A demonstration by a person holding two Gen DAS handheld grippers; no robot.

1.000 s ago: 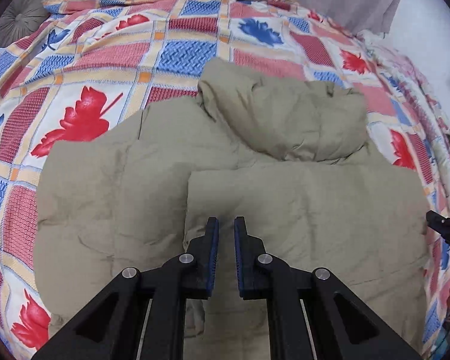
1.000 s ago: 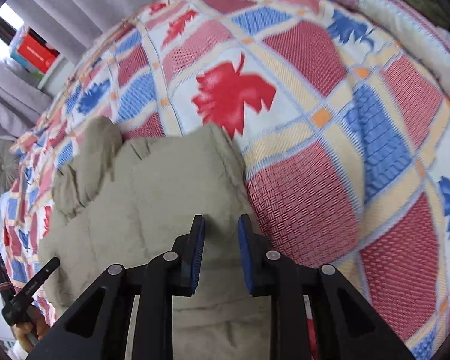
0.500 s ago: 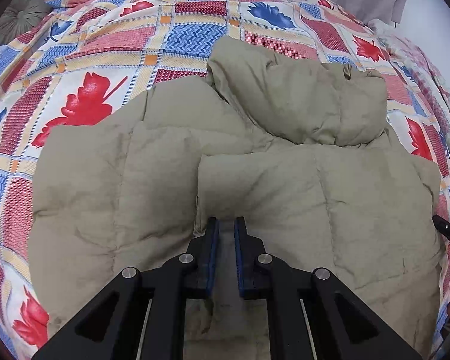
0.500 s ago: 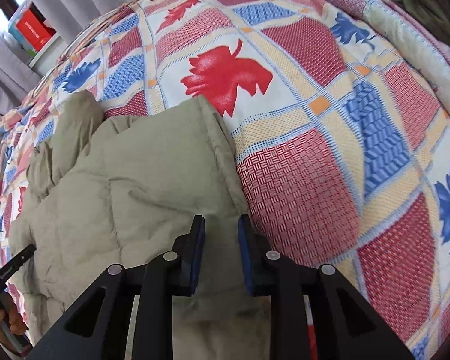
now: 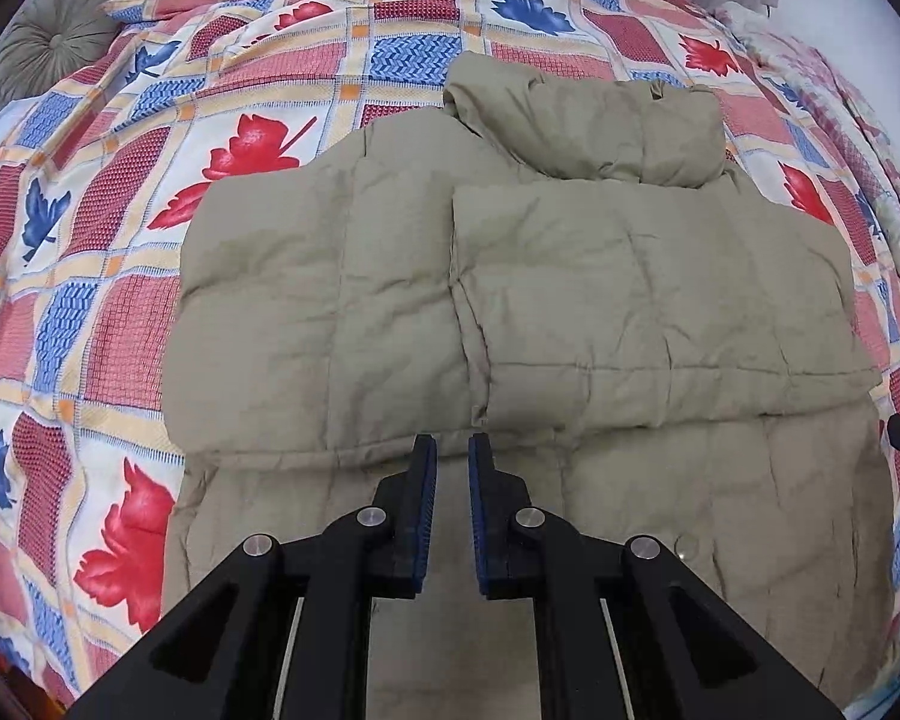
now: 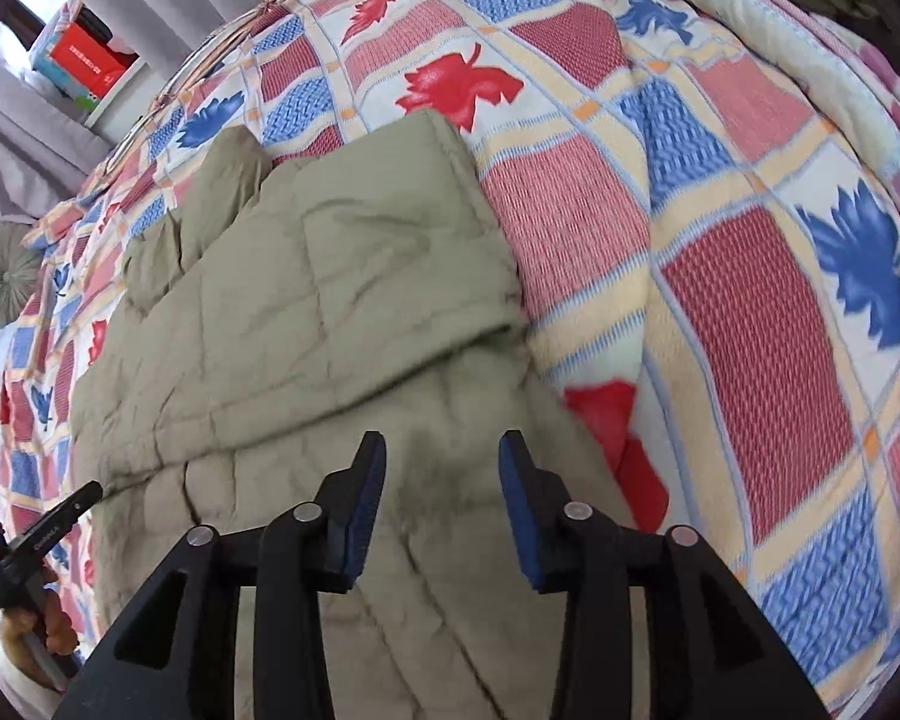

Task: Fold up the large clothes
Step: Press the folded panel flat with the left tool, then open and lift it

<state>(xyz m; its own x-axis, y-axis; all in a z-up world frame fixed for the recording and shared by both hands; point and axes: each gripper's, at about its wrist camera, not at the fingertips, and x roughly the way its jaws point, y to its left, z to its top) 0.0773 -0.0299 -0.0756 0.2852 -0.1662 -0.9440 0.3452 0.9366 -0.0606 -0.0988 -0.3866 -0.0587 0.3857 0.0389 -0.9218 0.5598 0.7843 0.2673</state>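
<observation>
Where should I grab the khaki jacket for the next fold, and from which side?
Grip the khaki jacket by its near bottom hem, reaching in from the near side. Both sleeves are already folded across, so the lower part lies flat and free under the left gripper and right gripper.

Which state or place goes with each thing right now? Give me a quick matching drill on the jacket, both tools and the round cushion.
Things:
1. jacket
2. left tool
3. right tool
4. round cushion

States or places:
a. fingers wide apart, nothing between them
b. folded up from the hem, lying on the bedspread
c. at the far left corner of the bed
d. fingers nearly together, nothing between them

Pairs: 1-b, 2-d, 3-a, 4-c
</observation>
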